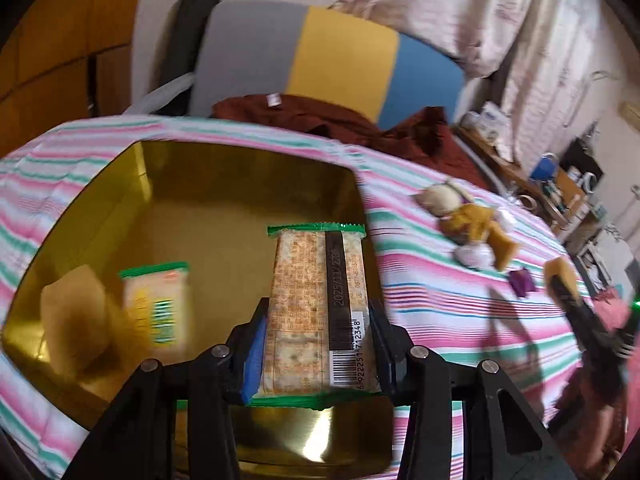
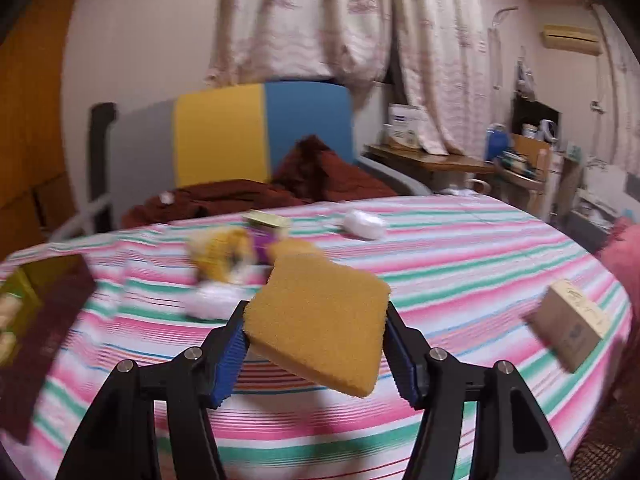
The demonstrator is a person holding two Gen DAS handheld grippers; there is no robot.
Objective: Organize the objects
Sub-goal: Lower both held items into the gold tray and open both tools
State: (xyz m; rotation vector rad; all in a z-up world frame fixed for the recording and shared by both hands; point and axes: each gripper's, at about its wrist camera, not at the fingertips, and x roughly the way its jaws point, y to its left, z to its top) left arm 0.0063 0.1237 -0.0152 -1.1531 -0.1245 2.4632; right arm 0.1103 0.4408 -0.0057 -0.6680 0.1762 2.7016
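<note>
My left gripper [image 1: 318,328] is shut on a green-edged cracker packet [image 1: 316,304] and holds it over the gold tin box [image 1: 120,184]. Inside the tin lie a second cracker packet [image 1: 158,304] and a tan sponge piece [image 1: 74,312]. My right gripper [image 2: 316,332] is shut on a yellow sponge [image 2: 320,320] and holds it above the striped bed cover [image 2: 460,264]. It also shows at the right of the left wrist view [image 1: 562,280]. The tin shows at the left edge of the right wrist view [image 2: 48,300].
On the striped cover lie a cluster of yellow and white items [image 1: 468,224], a purple piece [image 1: 520,282], a white wad [image 2: 364,224], a small flat pack [image 2: 268,220] and a cardboard box [image 2: 568,324]. A dark red blanket [image 2: 248,196] lies by the headboard [image 2: 224,132].
</note>
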